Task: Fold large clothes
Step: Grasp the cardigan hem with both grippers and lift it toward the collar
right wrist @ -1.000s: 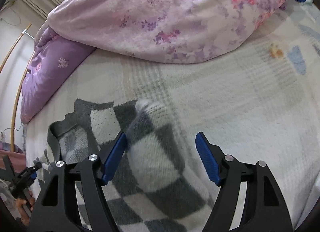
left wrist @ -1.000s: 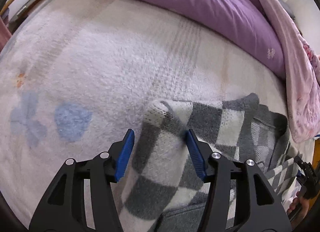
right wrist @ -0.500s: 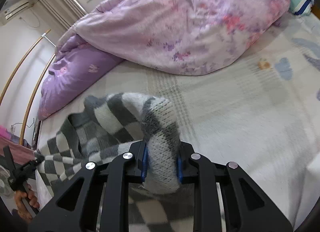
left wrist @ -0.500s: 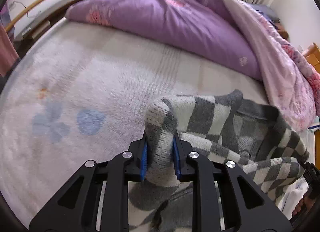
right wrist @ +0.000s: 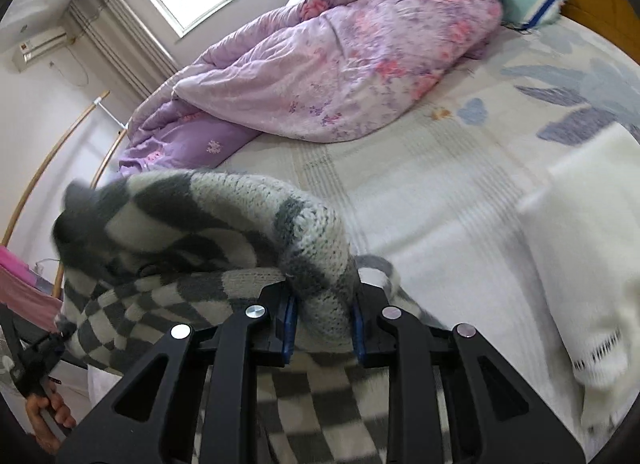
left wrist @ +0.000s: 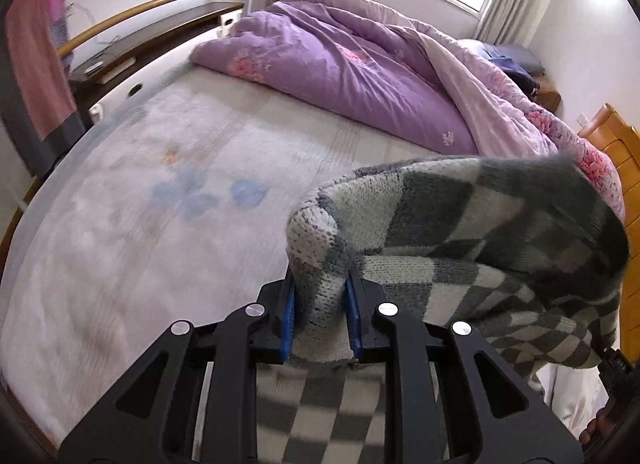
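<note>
the left gripper (left wrist: 320,318) is clamped tight on one bunched corner of the checked knit sweater (left wrist: 472,223), and the right gripper (right wrist: 324,324) pinches another corner the same way, blue pads pressed into thick wool. the garment hangs lifted between the two, raised off the pale fleece bed cover (left wrist: 140,223), its body sagging below the fingers. holding two corners apart like this likely serves to let the weight pull the fabric straight before it is laid flat for a fold. the hanging part is blurred, so which edge each gripper has is hard to tell. a purple duvet (left wrist: 360,67) lies heaped toward the far side, and a white folded cloth (right wrist: 584,264) rests on the bed to the right.
</note>
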Tool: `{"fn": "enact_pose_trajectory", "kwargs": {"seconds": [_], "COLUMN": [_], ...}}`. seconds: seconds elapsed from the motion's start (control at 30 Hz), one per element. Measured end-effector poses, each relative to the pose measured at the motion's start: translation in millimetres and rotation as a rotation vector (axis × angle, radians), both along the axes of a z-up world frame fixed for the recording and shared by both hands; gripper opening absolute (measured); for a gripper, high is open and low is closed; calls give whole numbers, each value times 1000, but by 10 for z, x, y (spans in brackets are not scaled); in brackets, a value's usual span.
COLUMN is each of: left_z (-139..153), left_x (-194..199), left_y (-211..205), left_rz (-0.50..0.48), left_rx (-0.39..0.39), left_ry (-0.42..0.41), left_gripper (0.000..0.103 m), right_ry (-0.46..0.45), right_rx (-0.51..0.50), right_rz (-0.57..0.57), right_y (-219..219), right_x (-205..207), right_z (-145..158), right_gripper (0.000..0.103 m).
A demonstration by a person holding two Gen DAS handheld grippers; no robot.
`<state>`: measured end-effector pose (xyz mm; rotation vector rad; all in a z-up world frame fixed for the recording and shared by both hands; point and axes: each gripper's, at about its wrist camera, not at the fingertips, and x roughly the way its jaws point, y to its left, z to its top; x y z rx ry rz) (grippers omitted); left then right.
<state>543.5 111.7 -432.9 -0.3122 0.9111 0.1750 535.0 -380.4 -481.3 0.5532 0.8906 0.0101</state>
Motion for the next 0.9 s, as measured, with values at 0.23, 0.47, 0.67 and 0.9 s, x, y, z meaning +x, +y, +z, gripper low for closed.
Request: {"fn": "enact_pose_trajectory", "kwargs": {"seconds": [0.23,0.47,0.67,0.9], "left_z": [-199,-599,-842,-1038], "left_x": [-957,-1948,-2614,-2813], "left_y": [5,61,82,19], "left_rz": [65,61,22,12], "left_rx": [-35,-48,-62,-42], "left_ry": [21,54,99,141], "left_gripper": [20,20,21,23], "right_ry": [5,34,73,106], "right_rx": [40,12,-7,-53], "right_rz": [-65,-113,-136,-97], "right_y": [-102,-121,-47,-67], "right_x": [-720,-1628,-2325,-2471], "right_z": [-49,-290,-542,-762], "right_gripper": [21,21,21,24]}}
